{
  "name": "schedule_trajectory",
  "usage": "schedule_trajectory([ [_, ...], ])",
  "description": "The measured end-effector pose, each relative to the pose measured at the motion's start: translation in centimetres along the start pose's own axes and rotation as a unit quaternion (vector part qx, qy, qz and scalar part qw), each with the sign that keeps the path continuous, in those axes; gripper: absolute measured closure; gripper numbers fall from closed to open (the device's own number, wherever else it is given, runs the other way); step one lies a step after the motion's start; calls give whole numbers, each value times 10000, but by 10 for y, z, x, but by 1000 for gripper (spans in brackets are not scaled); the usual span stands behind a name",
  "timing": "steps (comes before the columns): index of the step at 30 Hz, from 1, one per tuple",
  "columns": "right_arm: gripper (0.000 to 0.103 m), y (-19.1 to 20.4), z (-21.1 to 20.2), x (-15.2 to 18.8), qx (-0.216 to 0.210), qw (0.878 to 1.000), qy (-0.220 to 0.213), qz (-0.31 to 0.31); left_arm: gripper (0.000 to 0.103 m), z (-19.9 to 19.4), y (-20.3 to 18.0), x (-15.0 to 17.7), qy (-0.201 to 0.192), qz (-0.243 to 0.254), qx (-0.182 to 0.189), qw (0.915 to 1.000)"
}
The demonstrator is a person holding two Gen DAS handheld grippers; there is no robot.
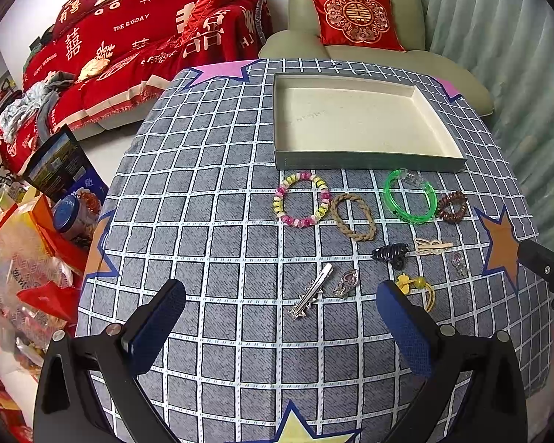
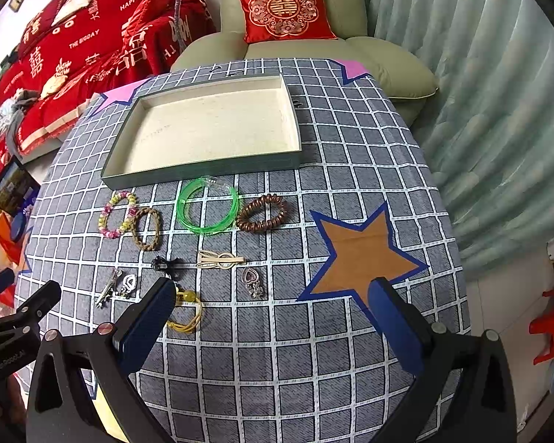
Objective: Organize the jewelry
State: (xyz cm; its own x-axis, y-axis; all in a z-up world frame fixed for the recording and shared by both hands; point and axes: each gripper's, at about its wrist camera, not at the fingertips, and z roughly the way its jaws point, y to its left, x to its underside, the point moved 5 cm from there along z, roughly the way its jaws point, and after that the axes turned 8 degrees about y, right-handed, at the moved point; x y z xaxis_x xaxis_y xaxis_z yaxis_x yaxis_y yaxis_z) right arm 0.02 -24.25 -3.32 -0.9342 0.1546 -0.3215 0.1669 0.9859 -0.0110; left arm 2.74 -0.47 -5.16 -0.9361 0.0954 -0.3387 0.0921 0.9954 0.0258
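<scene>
An empty cream-lined tray (image 1: 365, 162) (image 2: 203, 175) sits at the far side of the checked tablecloth. In front of it lie a pink-yellow bead bracelet (image 1: 302, 199) (image 2: 117, 215), a braided rope ring (image 1: 352, 216) (image 2: 146, 228), a green bangle (image 1: 410, 196) (image 2: 207, 206), a brown coil hair tie (image 1: 452, 206) (image 2: 262, 213), a black claw clip (image 1: 390, 253) (image 2: 165, 264), a beige clip (image 1: 433, 247) (image 2: 219, 259), a silver clip (image 1: 312, 291) (image 2: 108, 288), heart pendants (image 1: 346, 282) (image 2: 252, 281) and a yellow hair tie (image 1: 421, 288) (image 2: 186, 312). My left gripper (image 1: 280, 317) and right gripper (image 2: 273, 313) are open, empty, above the near cloth.
A green armchair with a red cushion (image 1: 354, 18) stands behind the table. A red-covered sofa (image 1: 129, 44) is at the back left. Bags and boxes (image 1: 37, 221) crowd the floor at the left. A curtain (image 2: 480, 110) hangs at the right.
</scene>
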Motion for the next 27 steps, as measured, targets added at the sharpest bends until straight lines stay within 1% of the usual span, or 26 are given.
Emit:
schedule_trajectory([
  [27, 0, 1, 0, 3, 16, 10000, 21, -24, 0, 0, 1, 4, 6, 10, -7, 10000],
])
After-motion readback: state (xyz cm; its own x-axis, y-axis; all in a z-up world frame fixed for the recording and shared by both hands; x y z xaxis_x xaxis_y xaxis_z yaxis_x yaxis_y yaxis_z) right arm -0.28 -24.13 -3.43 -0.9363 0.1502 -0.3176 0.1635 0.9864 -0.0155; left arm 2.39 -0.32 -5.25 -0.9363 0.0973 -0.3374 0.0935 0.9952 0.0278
